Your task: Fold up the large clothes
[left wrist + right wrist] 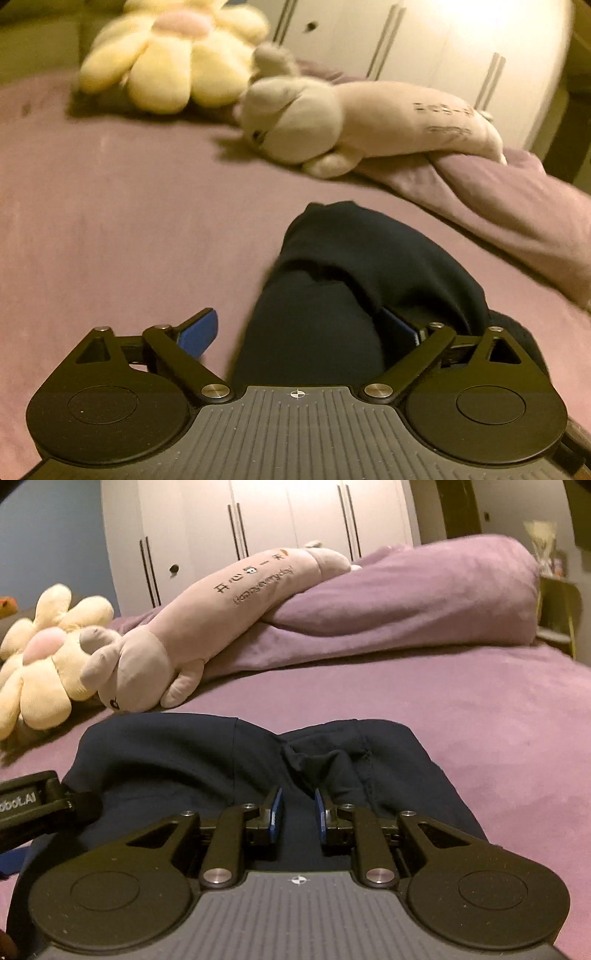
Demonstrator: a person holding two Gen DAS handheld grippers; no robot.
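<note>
A dark navy garment (332, 295) lies bunched on the purple bed sheet (110, 240). In the left wrist view my left gripper (299, 321) stands wide open with the cloth running up between its jaws. The left blue pad (199, 332) is clear of the fabric, and a fold drapes over the right pad. In the right wrist view the garment (166, 753) spreads flat ahead. My right gripper (297, 797) is nearly closed, and puckered navy cloth is pinched between its blue pads (275, 812). The black housing of the left tool (33, 808) rests at the garment's left edge.
A long pale plush animal (192, 627) and a yellow flower plush (48, 657) lie beyond the garment. A heaped purple duvet (406, 602) rises at the back right. White wardrobe doors (258, 517) stand behind the bed. A nightstand (557, 605) sits far right.
</note>
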